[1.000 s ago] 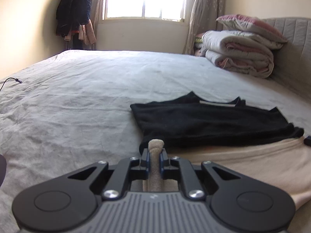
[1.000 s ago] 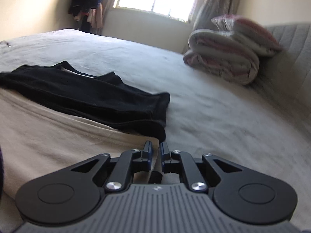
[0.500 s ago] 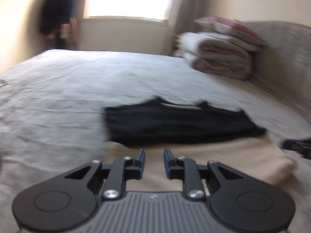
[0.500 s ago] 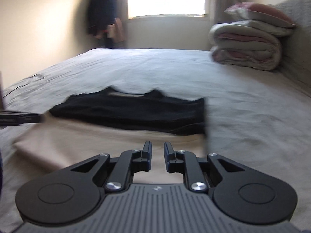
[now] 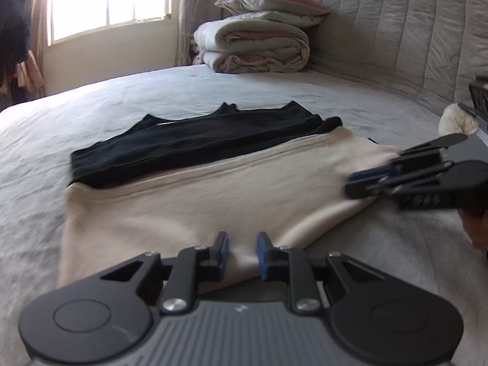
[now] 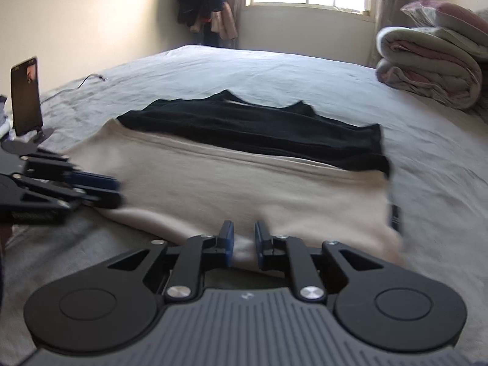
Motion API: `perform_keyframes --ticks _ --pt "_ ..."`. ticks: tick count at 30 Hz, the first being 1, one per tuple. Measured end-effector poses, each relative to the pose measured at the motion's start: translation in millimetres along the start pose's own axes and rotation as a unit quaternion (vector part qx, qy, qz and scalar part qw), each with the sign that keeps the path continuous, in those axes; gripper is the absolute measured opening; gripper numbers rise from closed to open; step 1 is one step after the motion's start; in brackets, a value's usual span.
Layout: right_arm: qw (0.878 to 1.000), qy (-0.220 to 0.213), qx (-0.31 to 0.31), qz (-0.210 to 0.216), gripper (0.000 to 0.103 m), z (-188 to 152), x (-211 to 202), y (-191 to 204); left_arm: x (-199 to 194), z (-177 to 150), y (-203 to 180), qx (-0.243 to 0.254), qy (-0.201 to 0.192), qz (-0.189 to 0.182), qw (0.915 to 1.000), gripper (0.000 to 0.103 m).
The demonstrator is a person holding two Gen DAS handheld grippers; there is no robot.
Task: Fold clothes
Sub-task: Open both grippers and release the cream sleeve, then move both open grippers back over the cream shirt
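Note:
A folded beige garment [image 5: 198,207] lies flat on the grey bed sheet [image 5: 122,97], and a folded black garment [image 5: 198,140] lies just behind it, partly tucked under its far edge. My left gripper [image 5: 242,253] is open at the beige garment's near edge, with cloth showing in the gap between its fingers. My right gripper [image 6: 244,241] is also open at the near edge, further right. Each wrist view shows the other gripper from the side: the right gripper [image 5: 353,184] by the beige garment's right corner, the left gripper [image 6: 117,189] by its left corner.
Folded quilts with a pillow on top [image 5: 253,45] are stacked at the head of the bed beside the padded headboard [image 5: 396,36]. A phone on a stand [image 6: 26,97] and a cable [image 6: 91,77] sit at the left. Clothes hang in the corner [image 6: 204,0].
One second ago the left gripper was shut on a fold of beige cloth. Both grippers have since opened, pulled back and turned inward. The beige garment now lies flat.

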State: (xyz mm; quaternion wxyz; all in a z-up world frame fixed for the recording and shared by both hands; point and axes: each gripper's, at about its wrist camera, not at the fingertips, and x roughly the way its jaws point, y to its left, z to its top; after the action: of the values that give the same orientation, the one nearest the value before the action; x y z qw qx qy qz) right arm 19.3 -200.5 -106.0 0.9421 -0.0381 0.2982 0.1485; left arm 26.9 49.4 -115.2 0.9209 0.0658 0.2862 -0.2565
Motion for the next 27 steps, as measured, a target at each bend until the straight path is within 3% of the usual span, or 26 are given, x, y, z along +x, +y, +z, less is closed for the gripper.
perform_keyframes --ticks 5,10,16,19,22,23,25,27 --pt "0.999 0.005 0.016 -0.031 0.017 -16 -19 -33 -20 -11 34 -0.038 -0.003 -0.008 0.9993 0.021" --pt "0.998 0.001 0.053 -0.018 0.025 -12 -33 -45 -32 -6 55 -0.1 -0.002 -0.025 0.9947 0.022" --pt "0.998 -0.036 0.041 -0.025 0.027 8 -25 -37 -18 9 66 -0.105 -0.019 0.013 0.9942 0.025" --pt "0.998 -0.029 0.03 -0.038 0.027 10 -7 -38 -11 16 71 -0.107 -0.028 0.032 0.9933 0.025" --pt "0.998 -0.007 0.023 -0.058 0.026 3 7 -45 1 15 83 -0.113 -0.015 0.074 0.9908 0.025" --pt "0.998 0.0 0.022 -0.062 0.023 -1 10 -48 5 14 87 -0.115 -0.01 0.088 0.9894 0.023" --pt "0.998 -0.001 0.02 -0.053 0.02 -5 7 -57 7 6 98 -0.132 -0.01 0.095 0.9866 0.01" --pt "0.999 -0.001 0.024 -0.048 0.019 -5 0 -62 3 7 103 -0.151 -0.011 0.089 0.9844 0.01"
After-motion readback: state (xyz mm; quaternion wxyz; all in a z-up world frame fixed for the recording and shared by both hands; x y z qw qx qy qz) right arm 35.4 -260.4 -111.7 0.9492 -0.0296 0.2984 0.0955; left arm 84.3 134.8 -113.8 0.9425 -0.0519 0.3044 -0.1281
